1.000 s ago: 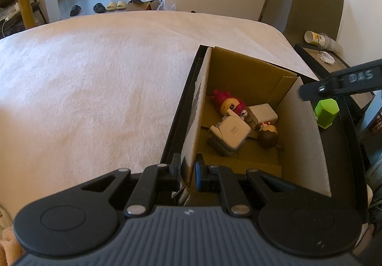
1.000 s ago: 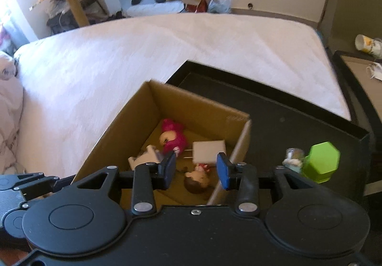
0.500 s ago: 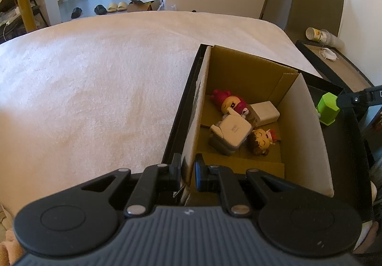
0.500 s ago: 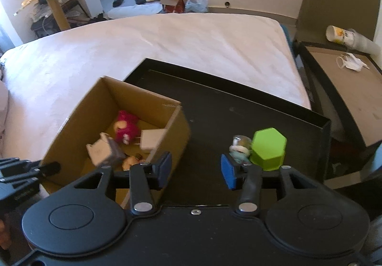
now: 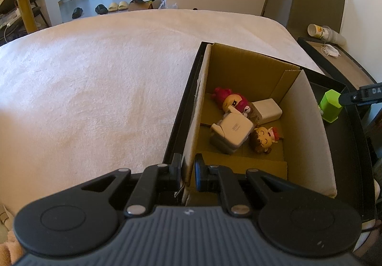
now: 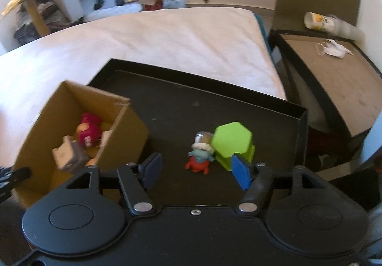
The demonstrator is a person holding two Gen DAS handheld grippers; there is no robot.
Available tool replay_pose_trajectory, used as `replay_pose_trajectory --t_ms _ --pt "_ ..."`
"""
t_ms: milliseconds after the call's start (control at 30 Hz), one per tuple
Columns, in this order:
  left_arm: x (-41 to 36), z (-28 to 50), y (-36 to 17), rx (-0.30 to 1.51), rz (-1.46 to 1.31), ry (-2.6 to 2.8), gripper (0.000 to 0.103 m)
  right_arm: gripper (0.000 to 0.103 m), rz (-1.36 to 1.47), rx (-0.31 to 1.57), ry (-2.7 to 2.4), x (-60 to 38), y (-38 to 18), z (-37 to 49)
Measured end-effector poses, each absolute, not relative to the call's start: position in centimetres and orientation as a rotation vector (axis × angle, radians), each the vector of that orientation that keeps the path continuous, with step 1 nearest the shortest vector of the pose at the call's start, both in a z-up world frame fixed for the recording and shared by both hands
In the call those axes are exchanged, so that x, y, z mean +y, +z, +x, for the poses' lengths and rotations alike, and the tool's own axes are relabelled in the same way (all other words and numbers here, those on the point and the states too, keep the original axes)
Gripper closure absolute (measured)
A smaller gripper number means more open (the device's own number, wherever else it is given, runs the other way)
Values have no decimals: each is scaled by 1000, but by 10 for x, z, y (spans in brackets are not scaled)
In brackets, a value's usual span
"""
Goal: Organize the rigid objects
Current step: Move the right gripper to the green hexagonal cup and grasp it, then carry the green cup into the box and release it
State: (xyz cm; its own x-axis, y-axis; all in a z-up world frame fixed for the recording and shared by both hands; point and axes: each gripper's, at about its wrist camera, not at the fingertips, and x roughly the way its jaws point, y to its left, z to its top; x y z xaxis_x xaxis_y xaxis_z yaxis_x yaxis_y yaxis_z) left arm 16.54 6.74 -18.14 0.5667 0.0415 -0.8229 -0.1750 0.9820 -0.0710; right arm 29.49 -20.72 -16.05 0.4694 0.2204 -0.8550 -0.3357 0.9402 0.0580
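A cardboard box (image 5: 308, 127) (image 6: 130, 132) stands in a black tray (image 6: 181, 108). It holds a pink-haired doll (image 5: 230, 101), a white charger (image 5: 235, 128), a white block (image 5: 267, 110) and a brown-haired doll (image 5: 263, 139). My left gripper (image 5: 188, 176) is shut on the box's left wall. My right gripper (image 6: 195, 169) is open and empty, just short of a small red-and-teal figure (image 6: 199, 154) and a green hexagonal block (image 6: 232, 140) (image 5: 330, 105) on the tray.
The tray lies on a white bed (image 5: 95, 79). A brown side table (image 6: 334, 70) to the right carries a paper cup (image 6: 317, 21) and a face mask (image 6: 333, 48). A cardboard sheet leans against the wall behind it.
My right gripper moved right, from over the box to the tray in front of the figure and green block, and opened wider. The left gripper kept its hold on the box wall.
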Motion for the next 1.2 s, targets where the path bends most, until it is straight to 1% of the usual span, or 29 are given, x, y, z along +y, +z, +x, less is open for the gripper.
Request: replay_pose_trajectory --t_ms 200,300,433,800,867,900,933,1200 --pt "67 167 -183 967 -142 132 93 36 -86 1044 290 -215 -181 311" --pt "66 167 -183 967 -139 132 93 34 -80 1031 262 -216 -190 317" --pt "64 169 -184 968 -124 132 93 34 -88 1007 238 -215 -201 325" --pt "61 172 -186 981 -98 147 93 34 -24 1019 164 -228 -231 340" --pt "60 172 -186 982 -95 150 93 38 -27 1006 150 -232 -233 342" --pt "60 172 -186 982 -93 150 93 53 -33 1006 148 -232 -233 342" --pt "60 172 -186 983 -92 151 93 56 -35 1012 150 -233 -234 342" --pt "60 172 -186 982 -97 150 93 56 -18 1006 192 -231 -218 329"
